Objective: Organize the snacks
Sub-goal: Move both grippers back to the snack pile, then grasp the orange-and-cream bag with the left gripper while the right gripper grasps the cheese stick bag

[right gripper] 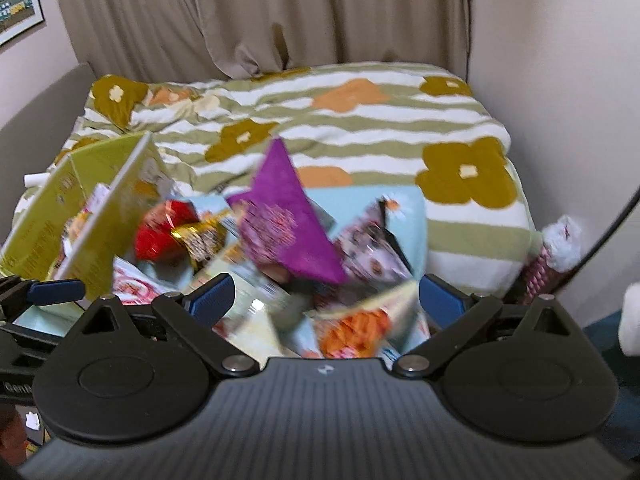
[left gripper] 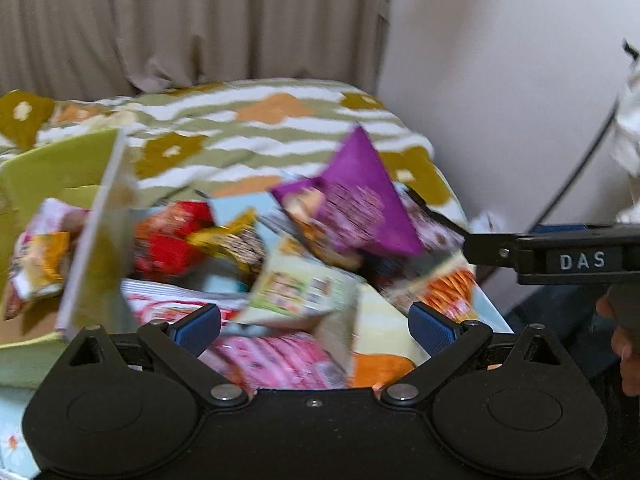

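Two handheld grippers hover side by side over a heap of snack packets on a bed with a green-striped, flower-patterned blanket (right gripper: 360, 128). Both views are blurred, so packet labels cannot be read.

The left gripper (left gripper: 314, 326) has its jaws spread wide and holds nothing; its blue fingertips (left gripper: 198, 328) frame the near edge of the heap. The right gripper (right gripper: 324, 300) is likewise wide open and empty, and its own blue pads sit just above the near packets.

The snack pile (right gripper: 280, 264) lies directly ahead of and below both sets of jaws, on a pale blue sheet laid over the blanket. Standing highest in it is a purple packet (right gripper: 288, 216), tilted, with one corner pointing up and away and its long axis running from the near right to the far left. A red packet (right gripper: 160, 236) and a gold-and-dark wrapper (right gripper: 200, 236) lie to its left. A pink packet (left gripper: 276, 356) and an orange one (right gripper: 356, 330) lie nearest the grippers.

On the left stands a yellow-green cardboard box (right gripper: 100, 208), open at the top, already holding a few packets. It sits just beside the heap and looks like the place the snacks are meant to go.

The purple packet appears roughly centred ahead of the right gripper, while in the left wrist view it lies right of centre. The right hand therefore seems better placed to take it, whereas the left is nearer the box and the red packet.
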Demonstrator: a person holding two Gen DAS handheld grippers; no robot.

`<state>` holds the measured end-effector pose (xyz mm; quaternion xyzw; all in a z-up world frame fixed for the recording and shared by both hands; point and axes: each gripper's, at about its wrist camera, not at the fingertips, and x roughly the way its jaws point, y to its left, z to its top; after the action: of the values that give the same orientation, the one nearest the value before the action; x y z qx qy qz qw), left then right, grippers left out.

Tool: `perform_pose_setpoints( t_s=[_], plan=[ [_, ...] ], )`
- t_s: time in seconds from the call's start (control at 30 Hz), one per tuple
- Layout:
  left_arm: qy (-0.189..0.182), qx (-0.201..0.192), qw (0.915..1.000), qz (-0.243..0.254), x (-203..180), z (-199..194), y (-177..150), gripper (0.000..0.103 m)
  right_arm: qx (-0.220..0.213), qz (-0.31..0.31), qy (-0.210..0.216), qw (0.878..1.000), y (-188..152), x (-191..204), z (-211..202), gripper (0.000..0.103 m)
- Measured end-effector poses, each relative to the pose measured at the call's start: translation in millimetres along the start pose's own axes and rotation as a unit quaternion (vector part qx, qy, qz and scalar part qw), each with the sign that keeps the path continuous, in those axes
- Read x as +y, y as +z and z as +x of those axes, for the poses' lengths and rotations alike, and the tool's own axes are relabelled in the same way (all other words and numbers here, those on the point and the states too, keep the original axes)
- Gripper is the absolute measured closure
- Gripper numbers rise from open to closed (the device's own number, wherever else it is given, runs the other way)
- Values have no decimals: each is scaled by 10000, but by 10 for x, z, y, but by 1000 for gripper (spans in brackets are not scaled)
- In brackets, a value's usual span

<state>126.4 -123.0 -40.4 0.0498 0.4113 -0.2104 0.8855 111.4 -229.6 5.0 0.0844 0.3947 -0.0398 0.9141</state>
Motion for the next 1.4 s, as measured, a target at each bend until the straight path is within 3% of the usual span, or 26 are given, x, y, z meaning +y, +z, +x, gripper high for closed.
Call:
perform_pose_setpoints(
  t_s=[0.23, 0.57, 0.73, 1.0, 1.4],
  plan=[
    [-248, 452, 9971, 563, -314, 431, -92, 4, 307, 57, -38, 9995, -214, -247, 204, 0],
    [-315, 845, 9899, 1096, -523, 866, -272, 11, 575, 156, 57, 9982, -420, -326, 509, 4],
    [-359, 1021, 9860, 1269, -592, 998, -322, 22, 710, 134, 92, 9973, -475, -326, 666, 9],
    [-552, 1198, 9850, 1113, -558, 1057, -321, 35, 896, 259, 104, 9956, -574, -364, 835, 12],
    [-677, 1239, 9862, 869, -446, 1057, -241, 41, 1087, 184, 295, 9935, -556, -422, 981, 13]
  ],
)
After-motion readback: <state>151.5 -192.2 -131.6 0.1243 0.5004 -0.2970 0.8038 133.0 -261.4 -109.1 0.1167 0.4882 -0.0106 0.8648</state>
